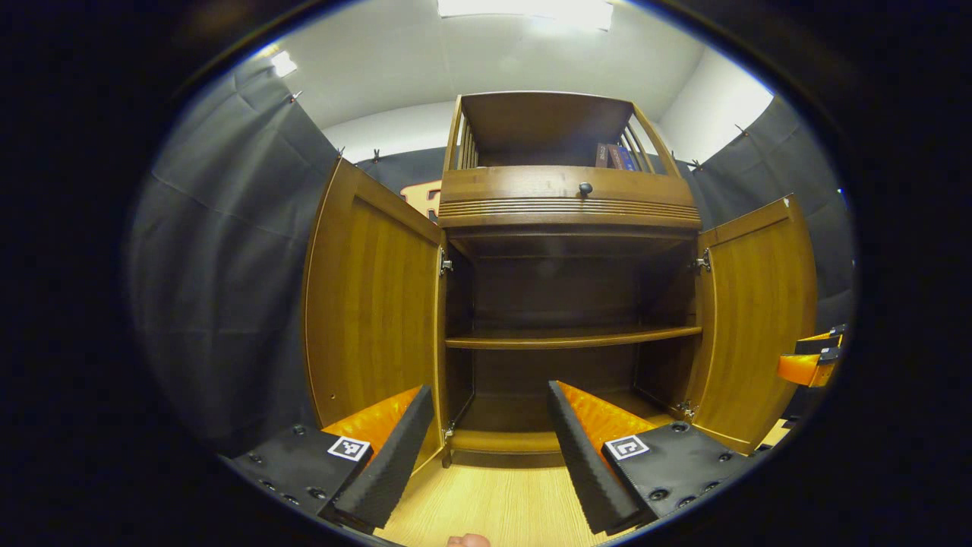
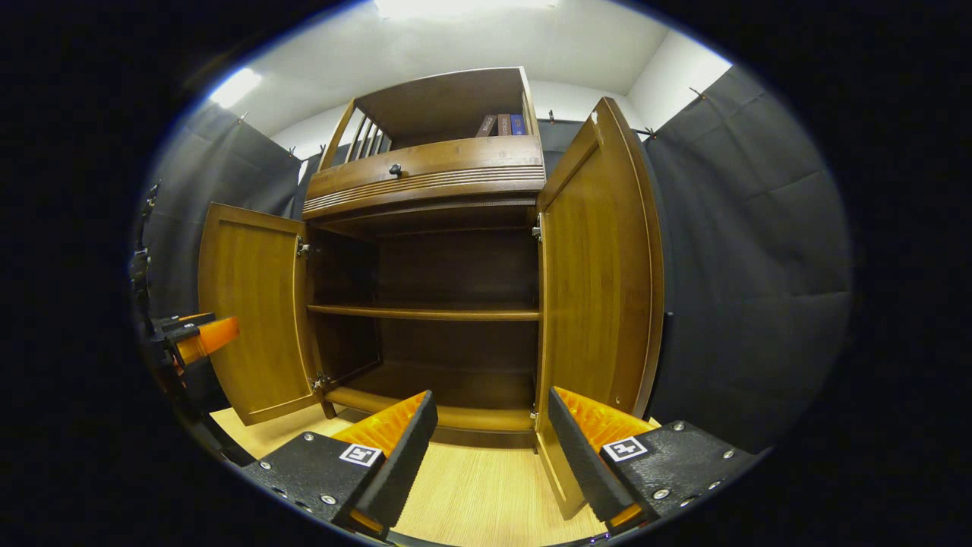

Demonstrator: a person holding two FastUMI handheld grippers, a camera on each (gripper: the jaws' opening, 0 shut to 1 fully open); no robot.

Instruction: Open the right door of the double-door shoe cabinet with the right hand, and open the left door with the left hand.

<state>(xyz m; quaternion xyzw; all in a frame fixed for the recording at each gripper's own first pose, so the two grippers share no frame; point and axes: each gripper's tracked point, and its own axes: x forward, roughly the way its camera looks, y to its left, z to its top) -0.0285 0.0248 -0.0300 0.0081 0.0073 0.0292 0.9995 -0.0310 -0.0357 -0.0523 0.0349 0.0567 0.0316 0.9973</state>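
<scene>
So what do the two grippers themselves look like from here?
Each is a two-finger tool. The left gripper and right gripper have flat black finger mounts studded with screws, each bearing a small square black-and-white marker, and long wedge-shaped fingers with ribbed inner faces. The left gripper view also catches the other gripper's black-and-orange body at its right edge.

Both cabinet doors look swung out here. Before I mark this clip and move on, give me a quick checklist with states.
1. Left door open: ok.
2. Right door open: ok.
3. Left hand-held gripper open and off the door: ok.
4. Right hand-held gripper open, holding nothing: ok.
5. Shelf inside bare: ok.
6. Hinges undamaged: cannot tell.
</scene>
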